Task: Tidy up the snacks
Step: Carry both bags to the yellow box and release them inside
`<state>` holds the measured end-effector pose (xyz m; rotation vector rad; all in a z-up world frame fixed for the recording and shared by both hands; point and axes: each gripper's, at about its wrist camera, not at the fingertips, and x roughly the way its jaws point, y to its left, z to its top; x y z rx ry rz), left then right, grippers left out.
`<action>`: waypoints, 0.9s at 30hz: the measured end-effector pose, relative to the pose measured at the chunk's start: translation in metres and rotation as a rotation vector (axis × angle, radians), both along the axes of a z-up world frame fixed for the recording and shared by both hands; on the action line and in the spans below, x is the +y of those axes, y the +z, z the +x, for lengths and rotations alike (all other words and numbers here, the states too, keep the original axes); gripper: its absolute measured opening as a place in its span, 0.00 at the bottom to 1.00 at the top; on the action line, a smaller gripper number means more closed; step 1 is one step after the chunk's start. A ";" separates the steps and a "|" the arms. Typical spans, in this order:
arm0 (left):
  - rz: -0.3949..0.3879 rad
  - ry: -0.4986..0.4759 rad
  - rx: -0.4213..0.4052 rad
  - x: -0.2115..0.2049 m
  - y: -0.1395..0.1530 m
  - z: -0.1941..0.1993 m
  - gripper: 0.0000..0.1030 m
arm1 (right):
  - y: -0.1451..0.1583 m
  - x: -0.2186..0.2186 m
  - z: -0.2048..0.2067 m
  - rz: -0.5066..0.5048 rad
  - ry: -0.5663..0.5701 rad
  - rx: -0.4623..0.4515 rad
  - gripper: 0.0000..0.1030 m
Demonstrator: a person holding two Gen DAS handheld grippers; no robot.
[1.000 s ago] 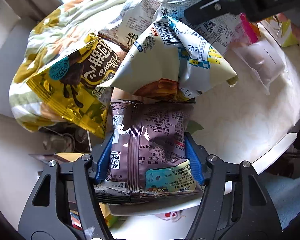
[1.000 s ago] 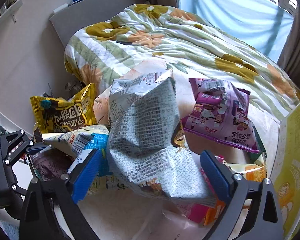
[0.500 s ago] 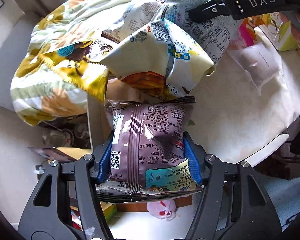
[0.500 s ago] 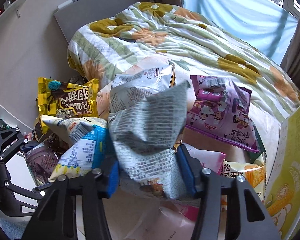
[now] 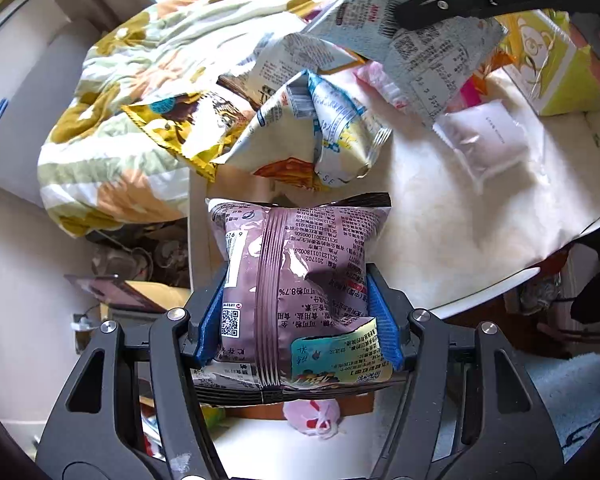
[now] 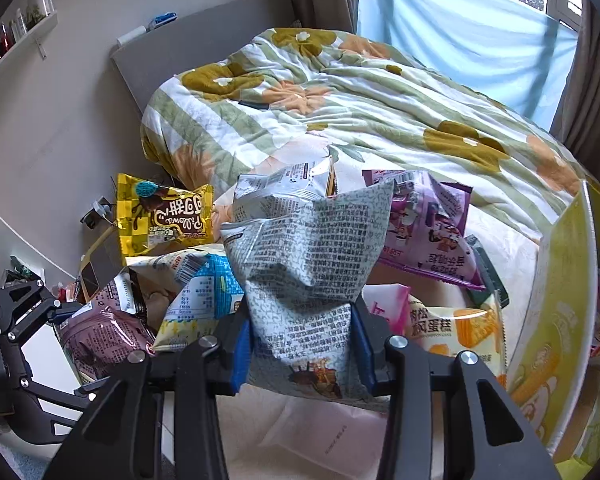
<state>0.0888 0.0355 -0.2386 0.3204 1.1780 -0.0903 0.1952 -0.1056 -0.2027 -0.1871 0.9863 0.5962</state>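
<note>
L fingers: my left gripper (image 5: 298, 316) is clamped on the mauve foil snack pouch w/ black end seals (image 5: 300, 280); blue pads (image 5: 211, 322) press both its side edges, pack bulges between them.
R fingers: my right gripper (image 6: 302, 338) is squeezed tight on the grey-white crinkled snack bag covered in small print (image 6: 312, 264); pads pinch its lower part, top half flares free above.
Where the packs are: mauve pouch sits in my jaws over the near edge of the cream table top (image 5: 460, 232). Grey bag hangs above the pile, clear of the blue-and-white pack w/ barcode (image 6: 204, 300) as far as I can tell.
Pile left: yellow-gold foil chocolate pack (image 6: 164, 212), purple cartoon-print bag (image 6: 424, 224), pale yellow cake pack (image 6: 456, 328), clear sachet of white stuff (image 5: 484, 140).
Target, prob.: yellow-green cardboard box w/ bear print (image 6: 556, 320) at my R; can't confirm it's the bin.
Doing it well: keep both grips steady, no extra squeeze, contents prob. crushable. Lift grey bag straight till its skirt clears neighbours, else it drags them. Move one hand at a time; grippers are near each other.
Risk: slick foil may slide in L pads if I tilt it.
</note>
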 end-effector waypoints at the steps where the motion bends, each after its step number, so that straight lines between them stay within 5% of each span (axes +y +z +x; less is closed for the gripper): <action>1: -0.002 0.007 -0.006 0.000 0.004 -0.002 0.58 | 0.003 -0.003 -0.001 0.003 -0.001 -0.004 0.38; 13: -0.065 0.056 -0.133 -0.057 0.077 -0.019 0.58 | 0.069 -0.086 -0.041 0.072 -0.051 -0.099 0.38; 27: -0.197 -0.045 -0.281 -0.199 0.150 0.012 0.58 | 0.118 -0.233 -0.064 0.102 -0.236 -0.156 0.38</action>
